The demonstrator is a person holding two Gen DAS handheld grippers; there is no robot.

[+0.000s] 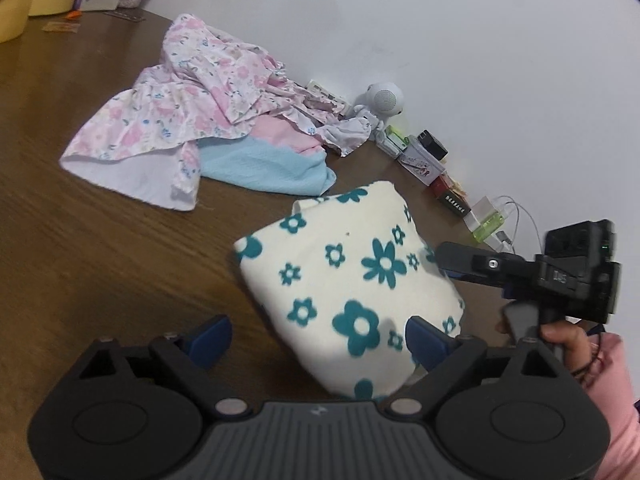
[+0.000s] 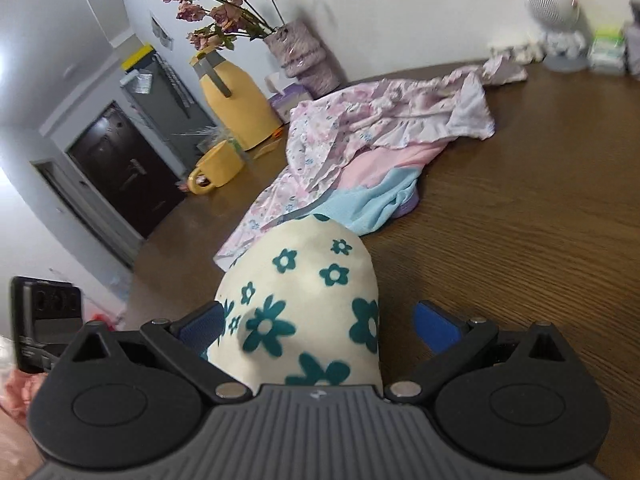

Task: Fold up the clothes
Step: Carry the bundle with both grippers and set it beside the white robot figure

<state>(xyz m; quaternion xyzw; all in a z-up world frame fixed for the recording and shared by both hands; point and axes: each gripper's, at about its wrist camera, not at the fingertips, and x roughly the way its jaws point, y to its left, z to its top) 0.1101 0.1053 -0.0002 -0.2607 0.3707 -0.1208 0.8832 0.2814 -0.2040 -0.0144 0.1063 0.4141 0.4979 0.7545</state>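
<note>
Basically, both claws were released, jaws spread wide, nothing gripped. Left claw (image 1: 320, 334) sat low at the near edge of the cream teal-flower fleece cloth (image 1: 352, 276), which lay folded into a compact bundle on the brown worktop (image 1: 100, 248); its right finger overlapped the bundle's near corner, but I couldn't tell whether it touched. Right claw (image 2: 318, 326) straddled the same cloth from the other side, fabric bulging up between its open fingers, no pinch. Unfolded pile sat farther back on the worktop: pink floral garment (image 1: 180, 108) draped over a light-blue cloth (image 1: 264, 168) and a pink one (image 1: 280, 132), near the bundle but apart from it. Small clutter lined the wall: white round speaker (image 1: 384, 98), little boxes (image 1: 424, 160). Handling call: fleece looked light, soft, thick and springy, so folds would likely puff open if let go carelessly. Not slippery, not fragile. Best hold probably at the layered edges or corners, pinching all layers together, one claw per side, rather than the domed middle, where the jaws would only catch the top layer.
</note>
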